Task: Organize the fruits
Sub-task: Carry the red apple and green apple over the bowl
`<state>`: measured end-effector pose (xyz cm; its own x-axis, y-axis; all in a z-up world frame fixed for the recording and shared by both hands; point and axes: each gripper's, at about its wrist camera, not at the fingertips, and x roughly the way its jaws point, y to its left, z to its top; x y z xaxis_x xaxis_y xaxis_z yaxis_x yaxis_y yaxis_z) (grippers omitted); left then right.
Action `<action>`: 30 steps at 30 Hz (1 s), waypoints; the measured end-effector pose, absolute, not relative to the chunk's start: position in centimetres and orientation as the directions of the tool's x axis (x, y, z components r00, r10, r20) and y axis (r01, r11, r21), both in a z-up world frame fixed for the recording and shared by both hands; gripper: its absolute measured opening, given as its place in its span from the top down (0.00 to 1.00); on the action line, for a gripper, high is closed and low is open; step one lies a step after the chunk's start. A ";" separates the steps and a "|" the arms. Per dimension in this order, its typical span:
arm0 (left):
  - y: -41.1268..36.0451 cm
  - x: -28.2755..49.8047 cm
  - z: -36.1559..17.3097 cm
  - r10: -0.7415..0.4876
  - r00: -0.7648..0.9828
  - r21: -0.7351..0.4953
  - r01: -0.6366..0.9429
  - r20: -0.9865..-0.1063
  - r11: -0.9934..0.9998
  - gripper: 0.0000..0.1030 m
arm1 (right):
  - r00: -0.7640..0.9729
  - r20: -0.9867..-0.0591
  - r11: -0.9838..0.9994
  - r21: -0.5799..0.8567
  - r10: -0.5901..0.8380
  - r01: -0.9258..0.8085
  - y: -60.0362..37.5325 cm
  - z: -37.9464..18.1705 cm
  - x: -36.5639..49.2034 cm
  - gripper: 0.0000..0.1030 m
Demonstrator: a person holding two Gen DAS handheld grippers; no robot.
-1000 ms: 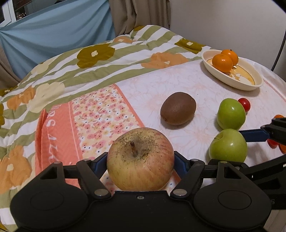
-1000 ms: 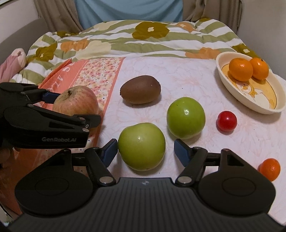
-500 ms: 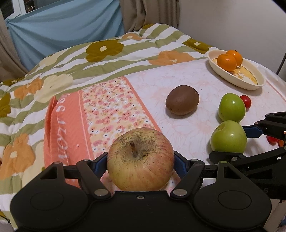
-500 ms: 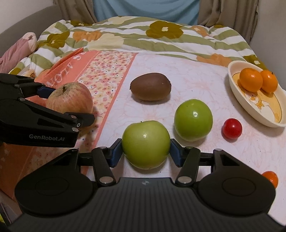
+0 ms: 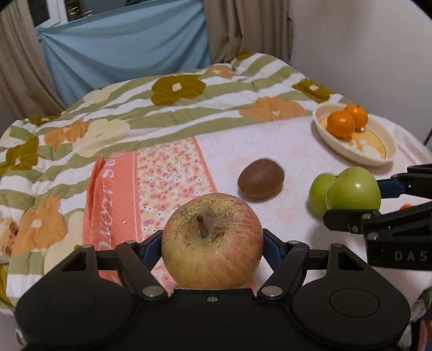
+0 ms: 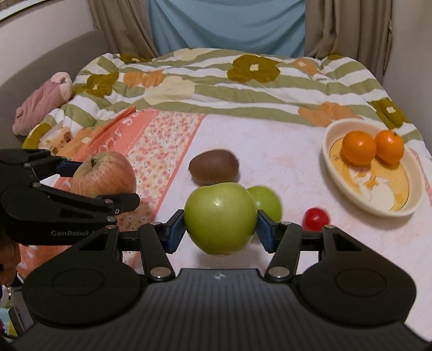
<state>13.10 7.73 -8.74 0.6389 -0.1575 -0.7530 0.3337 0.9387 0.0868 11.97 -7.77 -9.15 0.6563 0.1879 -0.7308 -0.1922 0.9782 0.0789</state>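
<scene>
Floral striped quilt point(image 6: 216, 81) covers the bed. Blue cloth point(image 6: 226, 24) hangs behind it, between beige curtains point(image 6: 348, 27). Pink plush toy point(image 6: 43, 102) lies at the quilt's left edge.

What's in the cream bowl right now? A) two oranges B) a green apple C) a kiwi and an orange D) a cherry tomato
A: the cream bowl holds only two oranges; the kiwi, the loose green apple and the cherry tomato lie on the tablecloth outside it.
</scene>
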 end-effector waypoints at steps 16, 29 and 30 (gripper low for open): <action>-3.6 11.2 -1.9 -0.135 0.719 0.083 0.259 -0.681 0.962 0.24 | 0.704 -0.679 0.975 0.090 0.208 -0.201 -22.0 -2.7 12.1 0.31; -15.1 14.1 -3.7 -0.209 0.697 0.042 0.325 -0.686 0.945 0.24 | 0.719 -0.679 0.981 0.007 0.147 -0.194 -33.9 -2.9 14.7 0.31; -15.8 14.5 -4.0 -0.213 0.691 0.041 0.332 -0.690 0.942 0.24 | 0.717 -0.682 0.981 0.007 0.145 -0.192 -34.5 -3.1 15.1 0.31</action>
<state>14.53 -15.81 -3.99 0.6913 -0.2131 -0.6904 0.3318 0.9424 0.0414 15.09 -34.53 -3.13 0.7166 0.1453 -0.6822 -0.1920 0.9814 0.0073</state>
